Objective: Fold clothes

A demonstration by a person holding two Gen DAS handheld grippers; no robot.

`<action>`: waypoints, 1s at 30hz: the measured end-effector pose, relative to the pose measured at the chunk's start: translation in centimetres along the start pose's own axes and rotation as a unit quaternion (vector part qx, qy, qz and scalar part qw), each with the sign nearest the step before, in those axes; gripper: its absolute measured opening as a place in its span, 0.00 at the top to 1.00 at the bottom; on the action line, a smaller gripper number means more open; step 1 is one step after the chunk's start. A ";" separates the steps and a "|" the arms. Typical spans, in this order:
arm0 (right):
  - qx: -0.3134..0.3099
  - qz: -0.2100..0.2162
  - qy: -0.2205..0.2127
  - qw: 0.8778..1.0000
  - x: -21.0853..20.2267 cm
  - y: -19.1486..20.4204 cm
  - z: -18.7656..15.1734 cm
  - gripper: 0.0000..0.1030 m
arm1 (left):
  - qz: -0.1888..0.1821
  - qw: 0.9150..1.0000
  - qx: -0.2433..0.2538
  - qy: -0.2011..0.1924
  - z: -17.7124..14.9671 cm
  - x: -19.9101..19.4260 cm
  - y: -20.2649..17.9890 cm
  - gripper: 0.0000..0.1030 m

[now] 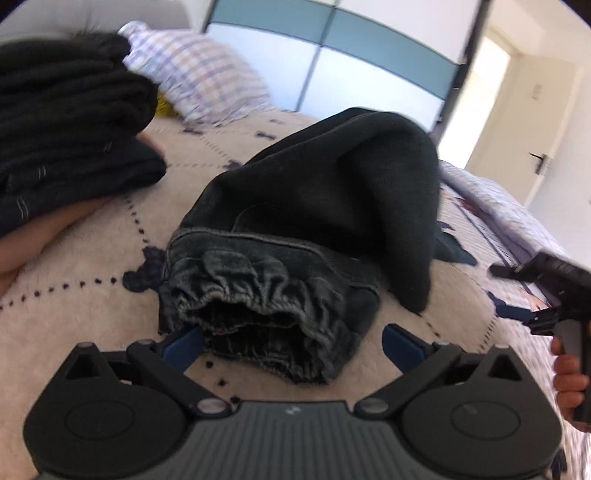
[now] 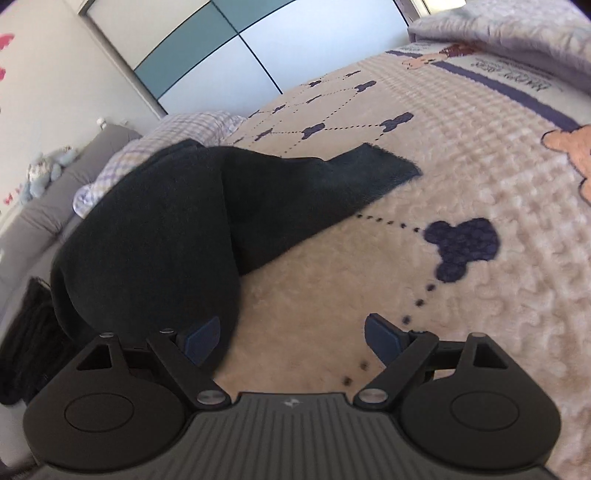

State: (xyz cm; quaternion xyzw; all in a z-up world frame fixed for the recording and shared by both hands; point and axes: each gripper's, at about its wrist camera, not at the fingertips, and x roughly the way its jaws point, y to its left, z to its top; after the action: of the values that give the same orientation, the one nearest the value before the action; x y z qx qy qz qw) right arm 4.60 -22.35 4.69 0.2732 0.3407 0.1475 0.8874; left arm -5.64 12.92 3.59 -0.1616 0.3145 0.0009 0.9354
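A pair of dark jeans point(image 1: 314, 206) lies bunched on the beige bed blanket point(image 1: 92, 266), elastic waistband point(image 1: 255, 295) toward me. My left gripper point(image 1: 291, 347) is open, its blue fingers either side of the waistband, holding nothing. In the right wrist view the jeans point(image 2: 166, 236) lie at the left with a leg end point(image 2: 373, 170) spread flat. My right gripper point(image 2: 291, 338) is open and empty, its left finger point(image 2: 201, 338) against the cloth's edge. The right gripper also shows in the left wrist view point(image 1: 546, 291), held in a hand at the right.
A stack of folded dark clothes point(image 1: 70, 122) sits at the left. A plaid pillow point(image 1: 199, 77) lies behind it. A grey folded quilt point(image 2: 517, 33) lies at the bed's far side. A wardrobe with blue panels point(image 1: 332, 48) and a door point(image 1: 543, 122) stand beyond.
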 end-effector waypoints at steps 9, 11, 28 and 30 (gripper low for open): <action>0.053 0.029 0.048 0.997 8.2 7.2 9.2 0.04 | 0.034 0.999 -0.020 -0.026 0.3 1.8 0.1 0.00; 0.055 0.007 0.059 0.997 10.4 8.3 10.1 0.01 | 0.047 0.998 -0.003 -0.033 0.0 2.2 -0.4 0.00; -0.041 0.022 0.023 0.999 12.3 6.3 0.0 0.37 | 0.078 0.993 0.038 -0.078 -1.9 2.7 -1.3 0.00; -0.049 0.025 0.012 0.998 11.8 6.6 -0.8 0.42 | 0.079 0.993 0.038 -0.079 -2.0 2.6 -1.5 0.00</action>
State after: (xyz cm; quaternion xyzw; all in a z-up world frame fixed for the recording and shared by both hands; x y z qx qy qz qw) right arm 12.08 -11.41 1.88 0.2361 0.3372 0.1895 0.8914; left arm -4.57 10.62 0.95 -0.0998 0.2511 0.0752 0.9599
